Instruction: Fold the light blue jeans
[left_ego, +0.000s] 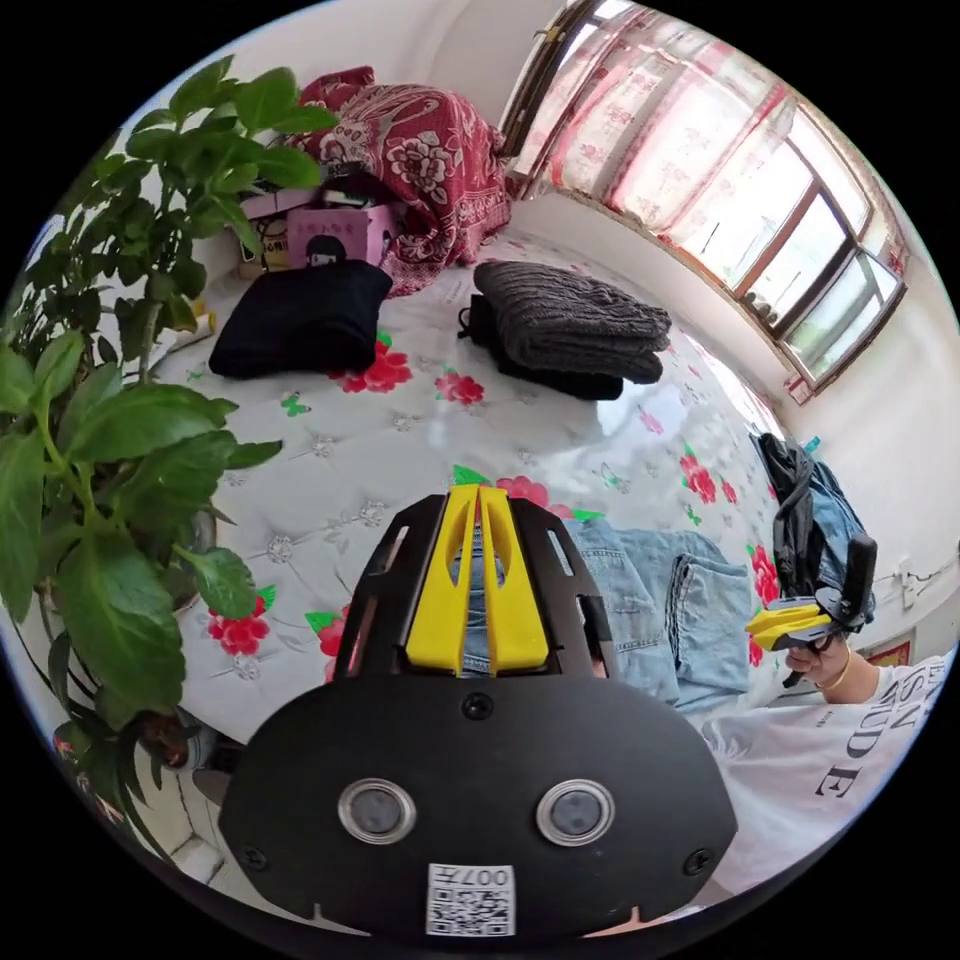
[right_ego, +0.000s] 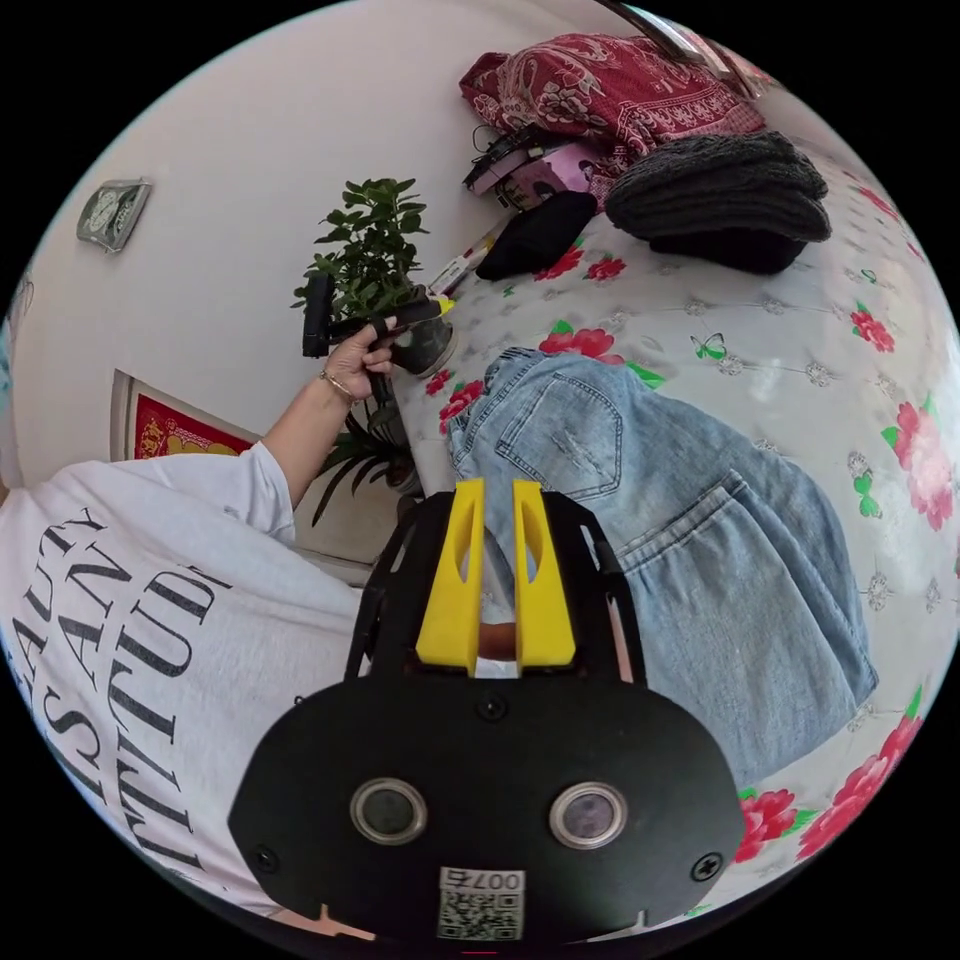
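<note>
Jeans (right_ego: 690, 520) in light blue lie folded on the flowered bedspread (right_ego: 760, 350), near the edge of the bed where the person (right_ego: 130, 620) in a white printed shirt stands; a back pocket faces up at the waist end.

Left gripper (left_ego: 478, 510): its two yellow jaws are nearly together with only a thin slit between them, holding nothing; through the slit a strip of denim shows, the jeans (left_ego: 660, 610) lying beyond and to the side of the tips. In the right gripper view this gripper (right_ego: 440, 306) is held up in a hand (right_ego: 355, 360) over the bed's corner by the potted plant (right_ego: 375, 250).

Right gripper (right_ego: 497, 510): two jaws slightly apart, nothing between them, hovering above the jeans' near edge without touching. In the left gripper view it is seen (left_ego: 775, 625) off the bed's edge, apart from the jeans.

One pink box (left_ego: 340, 235) stands at the far end, its contents unclear. Two folded piles lie there: one black (left_ego: 300, 320), one grey knit (left_ego: 575, 325). One red patterned cloth (left_ego: 430, 150) is heaped behind.
</note>
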